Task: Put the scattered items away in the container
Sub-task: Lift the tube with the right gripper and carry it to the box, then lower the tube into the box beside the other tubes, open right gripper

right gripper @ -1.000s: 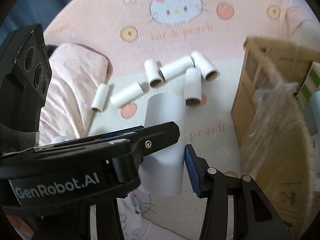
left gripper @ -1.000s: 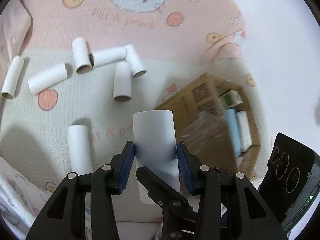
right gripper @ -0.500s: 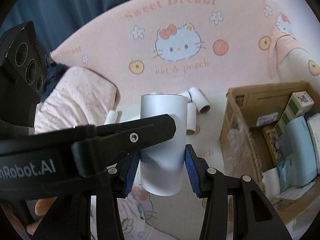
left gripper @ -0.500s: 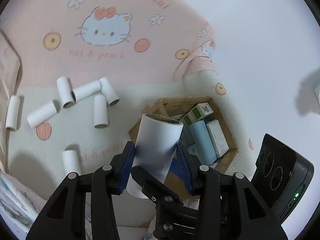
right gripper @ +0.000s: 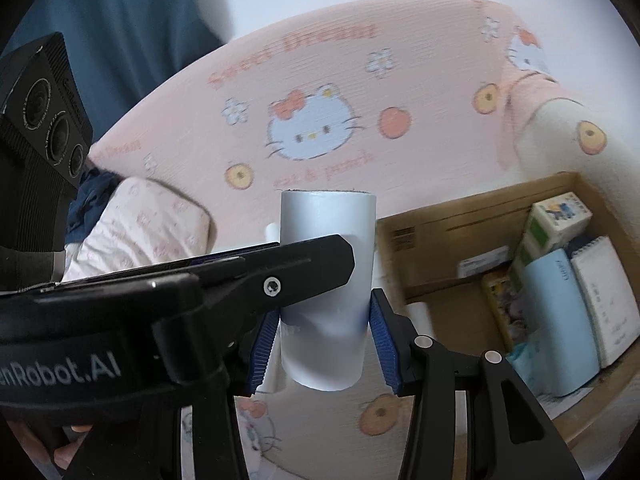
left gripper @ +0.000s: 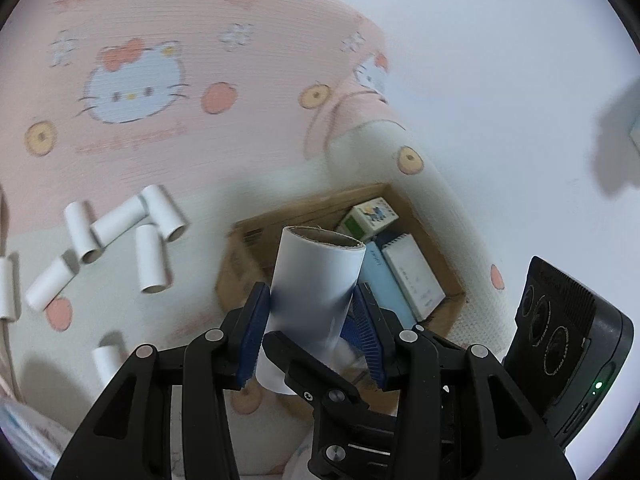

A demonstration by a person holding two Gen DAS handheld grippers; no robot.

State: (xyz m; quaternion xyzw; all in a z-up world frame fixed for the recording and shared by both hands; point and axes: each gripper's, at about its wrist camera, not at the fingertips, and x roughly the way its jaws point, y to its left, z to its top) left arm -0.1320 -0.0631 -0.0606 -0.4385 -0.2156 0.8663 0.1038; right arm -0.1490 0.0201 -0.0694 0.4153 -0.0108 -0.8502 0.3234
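Left wrist view: left gripper pinches the big white cardboard tube mid-frame, over the open brown cardboard box, probably for dropping in.

Right wrist view: right gripper clamps the same tube, box at right.

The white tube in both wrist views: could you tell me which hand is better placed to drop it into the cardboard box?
Right, probably. Both grippers clamp the white tube, but the cardboard box lies open beside the right gripper, while the left gripper reaches in from the far side.
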